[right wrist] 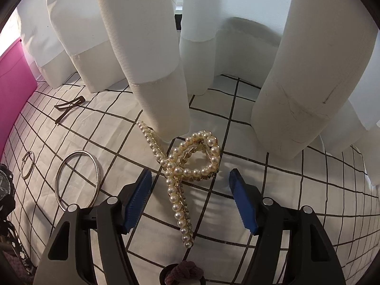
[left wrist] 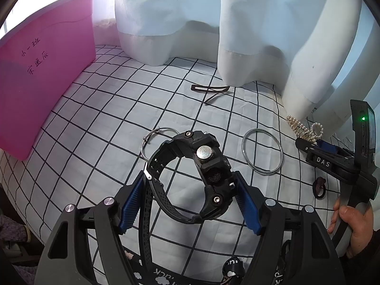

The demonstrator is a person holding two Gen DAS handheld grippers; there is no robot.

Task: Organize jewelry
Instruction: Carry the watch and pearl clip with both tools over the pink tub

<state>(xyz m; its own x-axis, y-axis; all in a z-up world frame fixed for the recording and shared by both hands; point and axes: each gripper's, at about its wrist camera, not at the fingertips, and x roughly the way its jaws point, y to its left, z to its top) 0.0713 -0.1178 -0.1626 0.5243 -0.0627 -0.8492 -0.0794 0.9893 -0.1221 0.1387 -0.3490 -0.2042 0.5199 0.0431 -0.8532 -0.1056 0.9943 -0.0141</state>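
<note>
My left gripper (left wrist: 190, 185) is shut on a black wristwatch (left wrist: 204, 166), its blue pads pressing the strap and case, held above the checked cloth. A thin wire bangle (left wrist: 148, 142) lies behind it and a silver bangle (left wrist: 262, 150) to its right. My right gripper (right wrist: 190, 187) is open, its jaws on either side of a pearl hair claw (right wrist: 180, 166) lying on the cloth; it also shows in the left wrist view (left wrist: 318, 147). The silver bangle (right wrist: 77, 178) and wire bangle (right wrist: 27, 163) lie to the left.
A pink storage bin (left wrist: 42, 71) stands at the left. White curtains (right wrist: 154, 59) hang onto the cloth at the back. Dark hair clips (left wrist: 211, 90) lie near the curtain. A dark hair tie (right wrist: 182, 273) lies near the right gripper. A printed black ribbon (left wrist: 152, 270) lies below.
</note>
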